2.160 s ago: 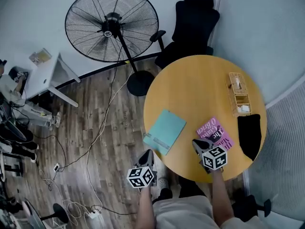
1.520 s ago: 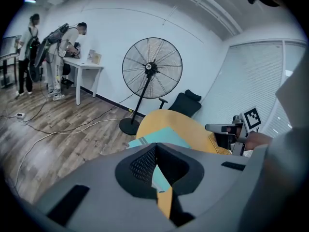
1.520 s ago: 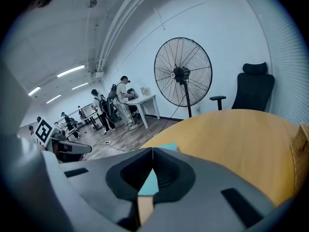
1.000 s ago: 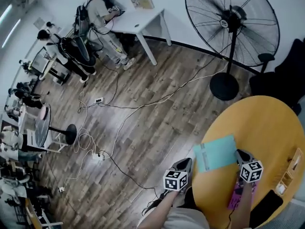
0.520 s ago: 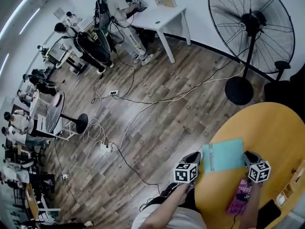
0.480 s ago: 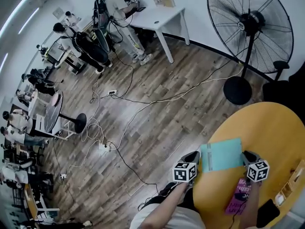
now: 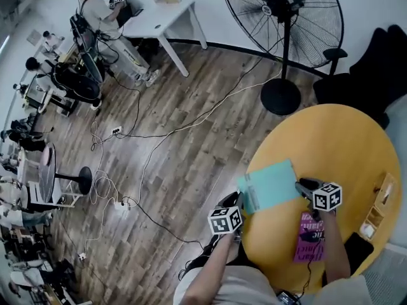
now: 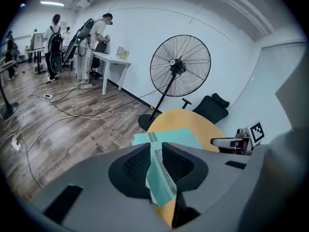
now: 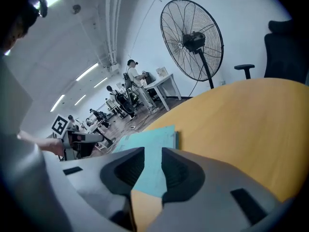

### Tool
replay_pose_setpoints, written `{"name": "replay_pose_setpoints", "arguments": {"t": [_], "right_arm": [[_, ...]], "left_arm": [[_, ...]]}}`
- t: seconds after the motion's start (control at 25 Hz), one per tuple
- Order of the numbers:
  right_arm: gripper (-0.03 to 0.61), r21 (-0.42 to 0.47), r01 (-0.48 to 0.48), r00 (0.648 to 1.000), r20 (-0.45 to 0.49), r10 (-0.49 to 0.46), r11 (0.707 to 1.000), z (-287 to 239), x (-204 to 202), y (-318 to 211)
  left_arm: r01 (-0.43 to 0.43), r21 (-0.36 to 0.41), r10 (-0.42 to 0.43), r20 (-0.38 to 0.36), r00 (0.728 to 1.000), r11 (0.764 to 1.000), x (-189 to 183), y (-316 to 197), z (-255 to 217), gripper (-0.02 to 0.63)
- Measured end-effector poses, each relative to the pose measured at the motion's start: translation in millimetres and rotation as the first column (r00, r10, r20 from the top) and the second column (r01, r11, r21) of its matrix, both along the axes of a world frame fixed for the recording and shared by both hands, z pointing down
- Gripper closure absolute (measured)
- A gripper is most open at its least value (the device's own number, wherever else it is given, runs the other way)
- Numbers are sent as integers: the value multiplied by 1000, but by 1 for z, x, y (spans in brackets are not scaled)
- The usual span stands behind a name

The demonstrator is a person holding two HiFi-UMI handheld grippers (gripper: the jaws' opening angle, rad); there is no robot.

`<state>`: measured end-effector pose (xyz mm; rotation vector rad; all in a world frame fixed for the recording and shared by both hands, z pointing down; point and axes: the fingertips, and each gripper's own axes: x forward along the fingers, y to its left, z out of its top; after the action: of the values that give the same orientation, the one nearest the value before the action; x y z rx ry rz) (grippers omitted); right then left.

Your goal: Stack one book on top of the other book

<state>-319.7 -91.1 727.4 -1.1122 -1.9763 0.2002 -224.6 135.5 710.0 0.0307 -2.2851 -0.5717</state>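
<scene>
Teal book (image 7: 270, 186) looks thin, light, probably floppy; pinch it at opposite edges. Those edges sit loose between the just-opened jaws of the left gripper (image 7: 236, 202) and right gripper (image 7: 301, 185).

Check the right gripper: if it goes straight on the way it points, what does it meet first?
The teal book. Its near edge sits between the right gripper's jaws, which have just been opening. The gripper tilts down toward the table, so nothing else looks to be in the way.

Smooth matt bench (image 7: 343, 145); matt paper cover on teal book (image 7: 270, 184); grained wood-plank floor (image 7: 191, 126) with slight sheen; black metal wire fan (image 7: 286, 18).
</scene>
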Motion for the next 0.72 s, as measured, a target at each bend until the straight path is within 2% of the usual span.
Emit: {"name": "replay_pose_setpoints", "arguments": {"t": [0.16,0.28,0.4,0.56,0.72], "right_arm": [[430,34,58,998,-15,-57,998,9,-1,8],[378,56,86,996,-21,-85,995,18,-4,16],[353,70,112,993,-49,-109,991,24,-8,20],[318,82,80,995,-73,-74,993,30,-6,14],[298,92,68,994,-95,-59,993,42,-5,14]], "left_arm": [[-2,21,3,-35,999,1000,3,-4,17,489],[-14,8,14,-74,997,1000,6,-2,32,435],[11,25,-8,-96,995,1000,4,-7,43,405],[15,47,-8,-132,991,999,10,-20,56,368],[67,74,-55,-150,987,995,11,-22,67,353]]}}
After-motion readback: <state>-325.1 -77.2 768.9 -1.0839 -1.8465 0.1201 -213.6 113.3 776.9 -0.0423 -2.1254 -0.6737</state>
